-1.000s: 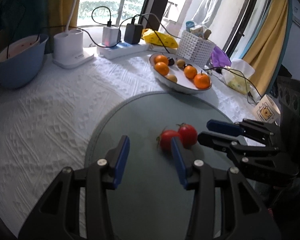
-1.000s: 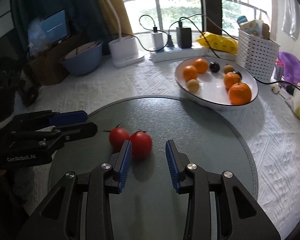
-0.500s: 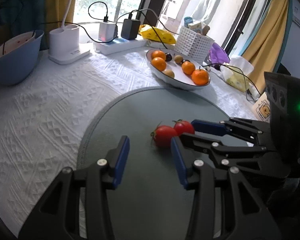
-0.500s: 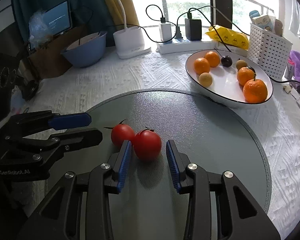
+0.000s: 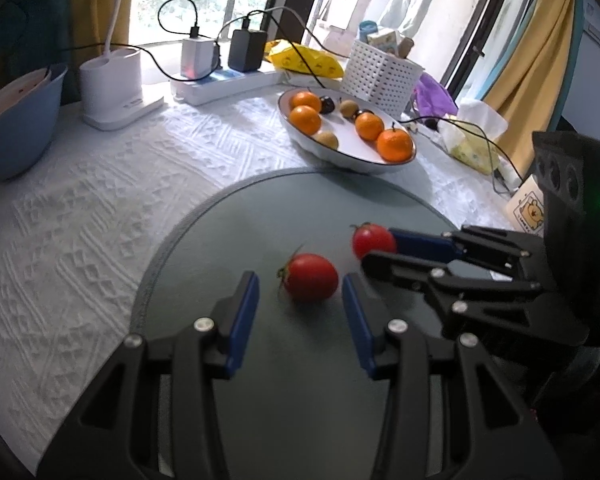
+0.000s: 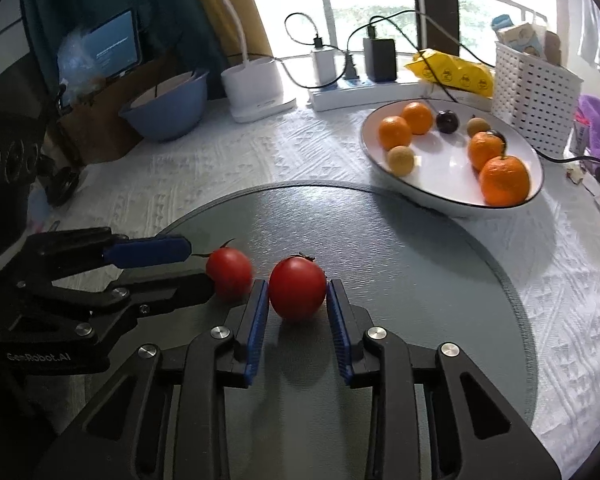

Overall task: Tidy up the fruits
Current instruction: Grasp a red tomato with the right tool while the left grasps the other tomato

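Note:
Two red tomatoes lie on a round grey mat (image 5: 284, 380). In the left wrist view, my left gripper (image 5: 299, 286) is open with the left tomato (image 5: 310, 277) between its blue pads, not touching. In the right wrist view, my right gripper (image 6: 297, 291) has its blue pads against both sides of the right tomato (image 6: 297, 293), which rests on the mat (image 6: 400, 280). The left tomato (image 6: 229, 273) sits beside the right gripper's left finger. The right tomato (image 5: 372, 239) shows at the right gripper's tips in the left wrist view. A white oval plate (image 6: 452, 164) of oranges and small fruits stands beyond.
A blue bowl (image 6: 166, 106), a white lamp base (image 6: 254, 88), a power strip with chargers (image 6: 360, 88), a yellow bag (image 6: 450, 70) and a white perforated basket (image 6: 534, 88) line the back of the white tablecloth (image 5: 80, 220). Cables run near the plate.
Both grippers advanced. The right gripper's pads came in around the right tomato and closed onto it. The left gripper shifted so the left tomato now sits between its open pads.

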A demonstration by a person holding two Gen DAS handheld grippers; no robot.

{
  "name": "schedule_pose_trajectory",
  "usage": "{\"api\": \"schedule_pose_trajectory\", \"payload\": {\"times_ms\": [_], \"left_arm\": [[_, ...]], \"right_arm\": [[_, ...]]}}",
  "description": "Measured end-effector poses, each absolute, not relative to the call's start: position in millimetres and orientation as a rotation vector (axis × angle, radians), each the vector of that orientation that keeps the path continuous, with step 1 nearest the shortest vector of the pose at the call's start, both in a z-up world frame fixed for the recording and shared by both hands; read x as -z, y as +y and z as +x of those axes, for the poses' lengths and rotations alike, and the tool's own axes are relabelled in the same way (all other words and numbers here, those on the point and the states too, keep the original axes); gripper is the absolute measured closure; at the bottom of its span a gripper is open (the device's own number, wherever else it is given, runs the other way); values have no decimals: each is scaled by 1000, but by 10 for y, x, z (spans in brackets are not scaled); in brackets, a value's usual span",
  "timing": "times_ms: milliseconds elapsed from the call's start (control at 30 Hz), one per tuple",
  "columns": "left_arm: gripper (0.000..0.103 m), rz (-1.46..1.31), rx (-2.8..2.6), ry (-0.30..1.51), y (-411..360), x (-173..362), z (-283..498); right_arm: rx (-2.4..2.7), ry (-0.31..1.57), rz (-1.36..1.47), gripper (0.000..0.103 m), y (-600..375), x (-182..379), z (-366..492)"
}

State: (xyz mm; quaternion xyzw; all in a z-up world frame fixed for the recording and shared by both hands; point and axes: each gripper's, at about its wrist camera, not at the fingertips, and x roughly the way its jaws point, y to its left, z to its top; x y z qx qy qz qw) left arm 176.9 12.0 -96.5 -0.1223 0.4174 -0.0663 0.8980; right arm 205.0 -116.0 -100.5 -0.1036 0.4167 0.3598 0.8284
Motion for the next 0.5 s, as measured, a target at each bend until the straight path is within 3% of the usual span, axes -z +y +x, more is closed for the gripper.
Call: {"api": "schedule_pose_trajectory", "payload": {"times_ms": [500], "left_arm": [[59, -203, 122, 885, -28, 1079, 1983]], "right_arm": [[-732, 865, -154, 71, -1479, 956, 2250]]}}
